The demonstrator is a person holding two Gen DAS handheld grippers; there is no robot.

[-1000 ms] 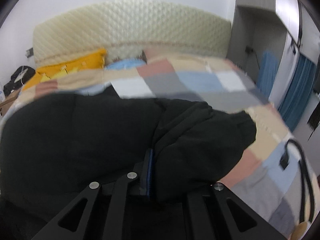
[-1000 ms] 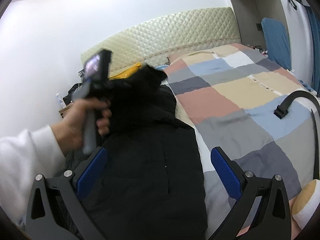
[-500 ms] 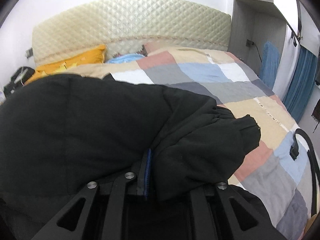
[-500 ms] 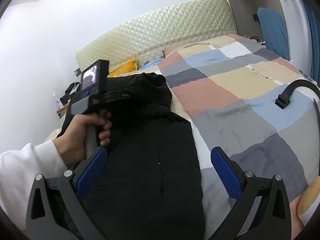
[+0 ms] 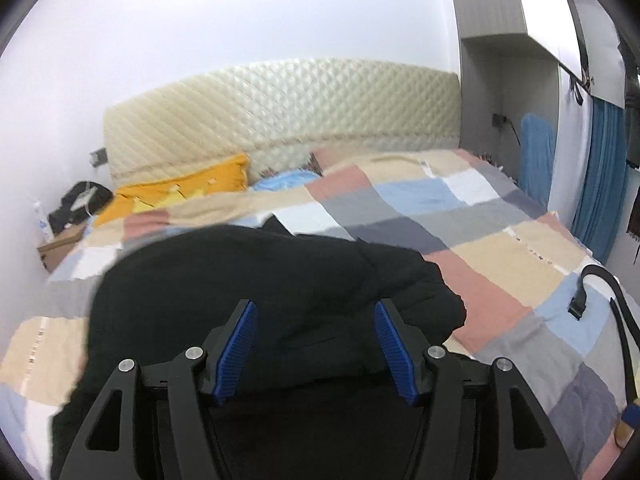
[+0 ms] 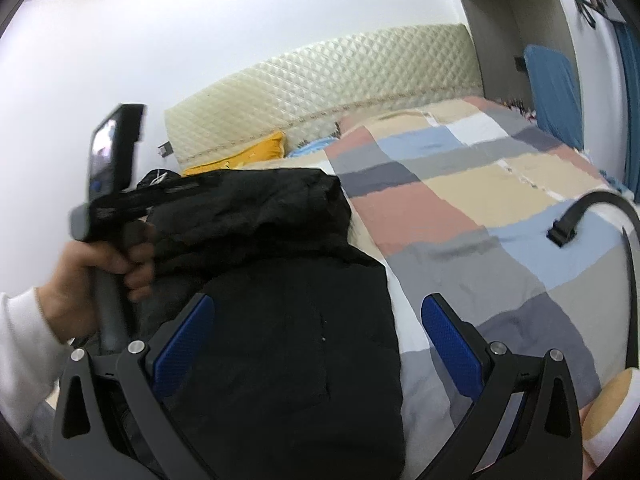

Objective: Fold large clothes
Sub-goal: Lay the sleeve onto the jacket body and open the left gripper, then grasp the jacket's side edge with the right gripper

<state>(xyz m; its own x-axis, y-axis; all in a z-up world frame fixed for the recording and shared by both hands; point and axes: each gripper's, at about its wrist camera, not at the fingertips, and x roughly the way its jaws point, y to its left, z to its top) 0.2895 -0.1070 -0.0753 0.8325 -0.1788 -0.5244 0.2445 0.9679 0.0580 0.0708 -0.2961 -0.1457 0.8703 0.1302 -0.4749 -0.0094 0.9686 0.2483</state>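
A large black padded jacket (image 5: 280, 280) lies on the patchwork bedspread (image 5: 500, 248), its top part folded back over the body. My left gripper (image 5: 314, 328) is open just above the folded part, holding nothing. In the right wrist view the jacket (image 6: 280, 300) fills the lower left, with the folded bulk at its far end. My right gripper (image 6: 316, 344) is open above the jacket's near right side, empty. The left gripper's handle, held in a hand (image 6: 96, 264), shows at the left.
A black strap with a buckle (image 5: 580, 300) lies on the bedspread at the right, also in the right wrist view (image 6: 564, 228). A yellow pillow (image 5: 180, 192) and cream quilted headboard (image 5: 280, 112) stand at the far end. A blue curtain (image 5: 600, 184) hangs at right.
My left gripper has opened and let go of the jacket's fold, which now rests on the jacket body. It has risen slightly. My right gripper has stayed open.
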